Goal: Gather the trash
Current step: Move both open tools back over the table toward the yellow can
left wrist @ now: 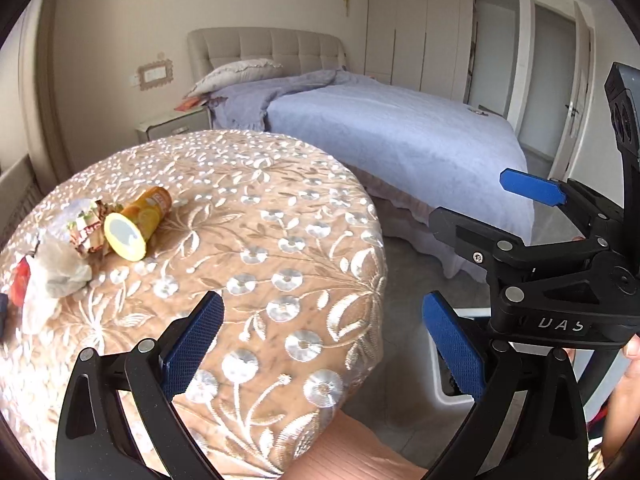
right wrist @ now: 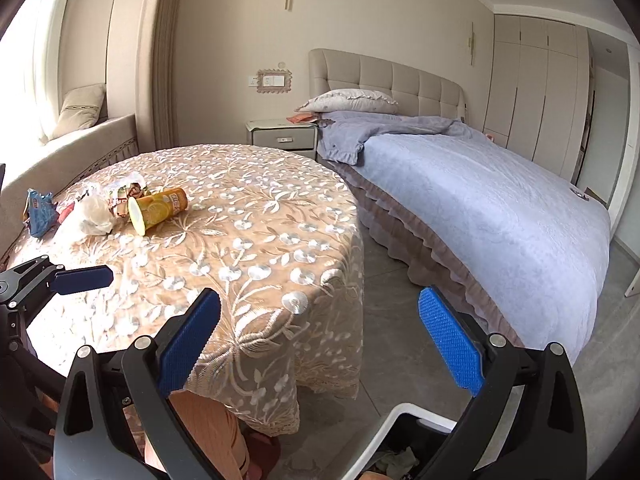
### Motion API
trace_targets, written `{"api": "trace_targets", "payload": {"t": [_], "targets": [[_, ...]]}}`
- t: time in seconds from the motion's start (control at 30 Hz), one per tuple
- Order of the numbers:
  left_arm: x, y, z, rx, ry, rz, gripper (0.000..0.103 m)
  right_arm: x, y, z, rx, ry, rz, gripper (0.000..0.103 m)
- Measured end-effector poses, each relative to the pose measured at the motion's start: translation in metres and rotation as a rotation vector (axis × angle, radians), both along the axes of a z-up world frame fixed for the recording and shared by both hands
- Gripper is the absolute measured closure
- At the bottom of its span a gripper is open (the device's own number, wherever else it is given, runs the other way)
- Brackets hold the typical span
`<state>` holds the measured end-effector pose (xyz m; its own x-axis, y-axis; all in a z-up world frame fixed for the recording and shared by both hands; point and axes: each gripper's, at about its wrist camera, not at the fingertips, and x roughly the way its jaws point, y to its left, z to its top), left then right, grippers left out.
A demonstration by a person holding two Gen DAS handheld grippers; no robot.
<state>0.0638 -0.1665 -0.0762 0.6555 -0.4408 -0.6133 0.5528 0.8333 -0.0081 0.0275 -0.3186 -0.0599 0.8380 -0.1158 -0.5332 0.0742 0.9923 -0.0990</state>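
Both the left gripper (left wrist: 320, 344) and right gripper (right wrist: 320, 340) stand wide open and empty. The yellow cylindrical snack canister (right wrist: 158, 209) lies on its side beside crumpled wrappers (right wrist: 94, 212) on the round lace-covered table (right wrist: 260, 248), well apart from the white-rimmed bin (right wrist: 384, 428) on the floor. Recommend grasping the canister across its body, then carrying it clear of the table edge to the bin.

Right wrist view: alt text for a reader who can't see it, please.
The open right gripper hangs over the near edge of a round table beside a bed. On the table's far left lie a tipped yellow cup, crumpled wrappers and a blue packet.
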Motion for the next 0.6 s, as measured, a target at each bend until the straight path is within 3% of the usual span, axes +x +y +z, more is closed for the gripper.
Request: {"api": "trace_targets", "payload": {"t": [0.4, 0.6], "targets": [[0.023, 0.087, 0.018, 0.028, -0.071, 0.197, 0.005, 0.046, 0.077, 0.011, -0.012, -0.004, 0.128, 0.004], [0.056, 0.139, 0.015, 0.042, -0.057, 0.320, 0.005, 0.082, 0.118, 0.005, -0.024, 0.020, 0.179, 0.004]]}}
